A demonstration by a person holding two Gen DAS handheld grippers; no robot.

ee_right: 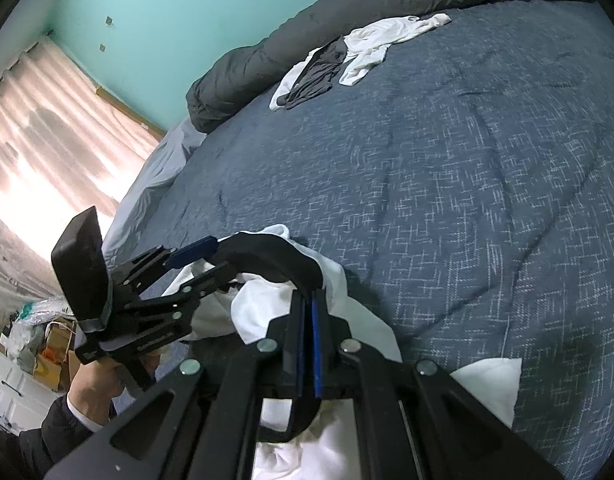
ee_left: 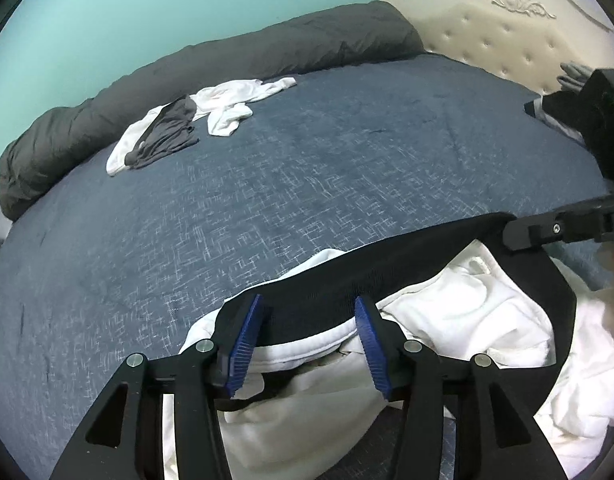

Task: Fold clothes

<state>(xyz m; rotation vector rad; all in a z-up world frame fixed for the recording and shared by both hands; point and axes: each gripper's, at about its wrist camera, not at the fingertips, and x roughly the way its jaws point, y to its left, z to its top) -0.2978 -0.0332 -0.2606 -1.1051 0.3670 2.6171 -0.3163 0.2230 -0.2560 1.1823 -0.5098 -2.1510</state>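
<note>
Left tongs (ee_left: pixel 309 344) half-open astride black band (ee_left: pixel 327 280) of white garment (ee_left: pixel 487 304), right tongs (ee_right: pixel 307 320) clamped on band at 2 o'clock: band may slip, sagging.

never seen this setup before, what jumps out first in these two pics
Nearest the cameras, a white garment with a black band lies bunched on the blue bedspread. The right gripper is clamped shut on the band, while the left gripper stands open around it. Farther off, a pile of white and grey clothes waits beside a rolled grey duvet against the turquoise wall.
</note>
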